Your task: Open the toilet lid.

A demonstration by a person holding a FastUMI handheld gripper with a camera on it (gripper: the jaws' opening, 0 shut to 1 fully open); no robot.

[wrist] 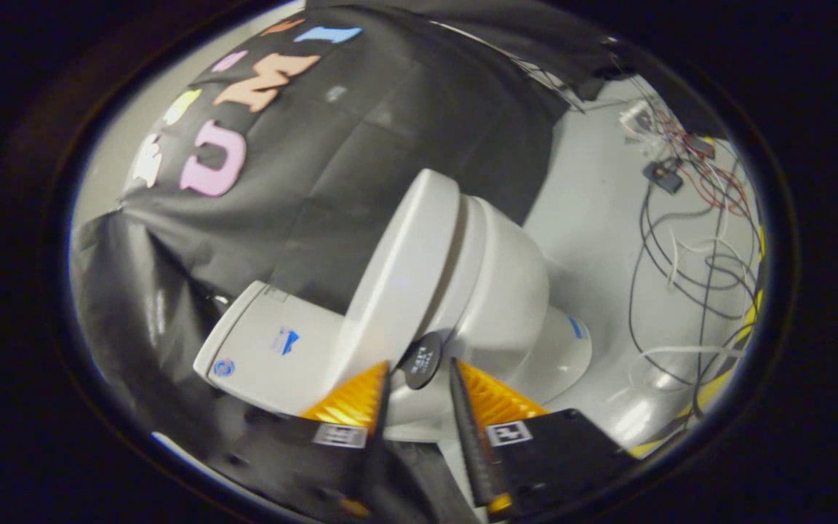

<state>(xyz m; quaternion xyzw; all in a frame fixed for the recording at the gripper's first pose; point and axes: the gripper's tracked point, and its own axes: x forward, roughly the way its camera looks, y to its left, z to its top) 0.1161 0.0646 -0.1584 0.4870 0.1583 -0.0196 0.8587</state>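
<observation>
Toilet lid (pixel 408 269) part-raised; fingers (pixel 350 399) apart beneath it.

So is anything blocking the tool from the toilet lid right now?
Nothing visible. The tool is open, its fingers straddling a black round disc at the edge of the toilet lid, which looks partly raised off the bowl.

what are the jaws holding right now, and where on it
Nothing is clamped. The gripper is open, its jaws flanking a small black round tab at the toilet lid's edge, not pressing it.
</observation>
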